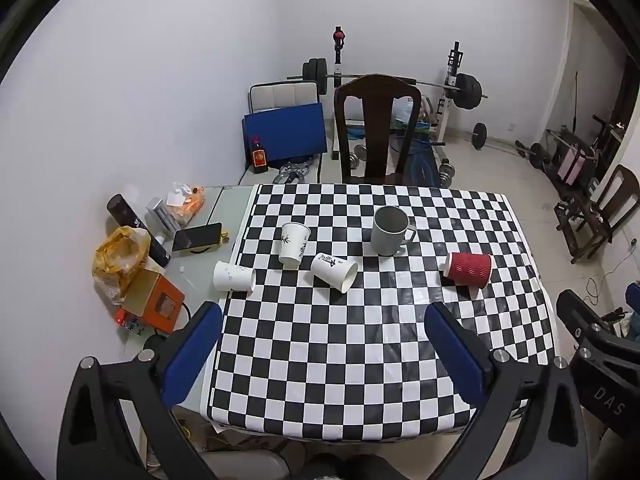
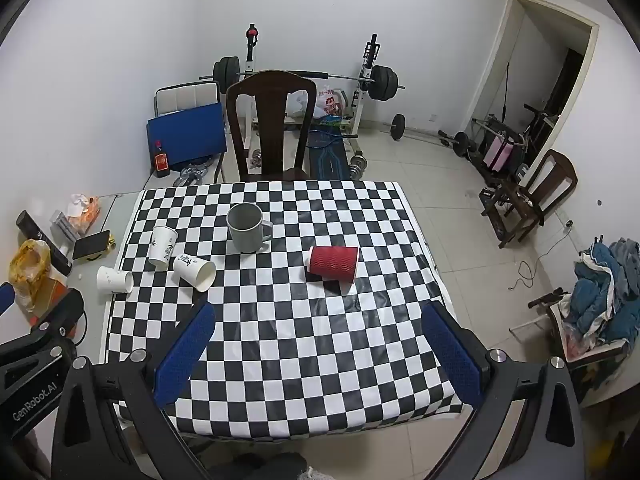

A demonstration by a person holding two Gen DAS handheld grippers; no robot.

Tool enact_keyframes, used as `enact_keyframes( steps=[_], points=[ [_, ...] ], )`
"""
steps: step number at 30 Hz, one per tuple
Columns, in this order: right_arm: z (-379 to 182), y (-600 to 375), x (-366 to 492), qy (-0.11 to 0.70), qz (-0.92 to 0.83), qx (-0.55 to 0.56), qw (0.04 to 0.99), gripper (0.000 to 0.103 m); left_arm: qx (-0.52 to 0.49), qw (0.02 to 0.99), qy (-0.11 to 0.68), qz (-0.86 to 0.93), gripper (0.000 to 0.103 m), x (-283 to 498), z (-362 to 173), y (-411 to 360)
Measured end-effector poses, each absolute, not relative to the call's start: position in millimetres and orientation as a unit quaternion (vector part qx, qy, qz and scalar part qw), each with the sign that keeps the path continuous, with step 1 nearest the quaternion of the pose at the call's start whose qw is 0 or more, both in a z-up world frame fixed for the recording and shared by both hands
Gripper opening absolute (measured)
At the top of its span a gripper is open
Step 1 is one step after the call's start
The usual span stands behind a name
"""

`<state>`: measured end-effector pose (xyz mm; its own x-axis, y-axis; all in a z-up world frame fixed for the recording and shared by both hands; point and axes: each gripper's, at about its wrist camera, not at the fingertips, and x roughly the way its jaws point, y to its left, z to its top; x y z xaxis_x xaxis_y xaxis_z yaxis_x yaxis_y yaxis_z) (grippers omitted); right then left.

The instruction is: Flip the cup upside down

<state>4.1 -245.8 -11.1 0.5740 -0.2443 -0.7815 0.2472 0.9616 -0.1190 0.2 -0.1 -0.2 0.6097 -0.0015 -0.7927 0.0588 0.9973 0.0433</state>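
Note:
A grey mug (image 1: 390, 231) (image 2: 248, 228) stands upright, mouth up, on the checkered table. A red ribbed paper cup (image 1: 467, 269) (image 2: 333, 264) lies on its side to the right of the mug. One white paper cup (image 1: 294, 245) (image 2: 162, 246) stands upright. A second white cup (image 1: 334, 272) (image 2: 195, 272) and a third (image 1: 234, 276) (image 2: 115, 280) lie on their sides. My left gripper (image 1: 324, 340) and my right gripper (image 2: 320, 340) are both open and empty, held above the near part of the table, well short of the cups.
The checkered cloth (image 1: 360, 360) covers the table. A phone (image 1: 197, 237), a yellow bag (image 1: 116, 256), an orange box (image 1: 154, 300) and a tissue pack (image 1: 186, 200) crowd the left side. A dark wooden chair (image 1: 376, 128) stands behind the table, with weights beyond it.

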Motion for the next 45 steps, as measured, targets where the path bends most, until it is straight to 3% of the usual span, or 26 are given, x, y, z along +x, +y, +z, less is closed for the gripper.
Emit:
enact_keyframes(
  steps=[45],
  points=[
    [2, -248, 0, 0.432, -0.145, -0.005, 0.89, 0.103, 0.027, 0.9, 0.435, -0.023, 0.103, 1, 4, 2]
  ],
)
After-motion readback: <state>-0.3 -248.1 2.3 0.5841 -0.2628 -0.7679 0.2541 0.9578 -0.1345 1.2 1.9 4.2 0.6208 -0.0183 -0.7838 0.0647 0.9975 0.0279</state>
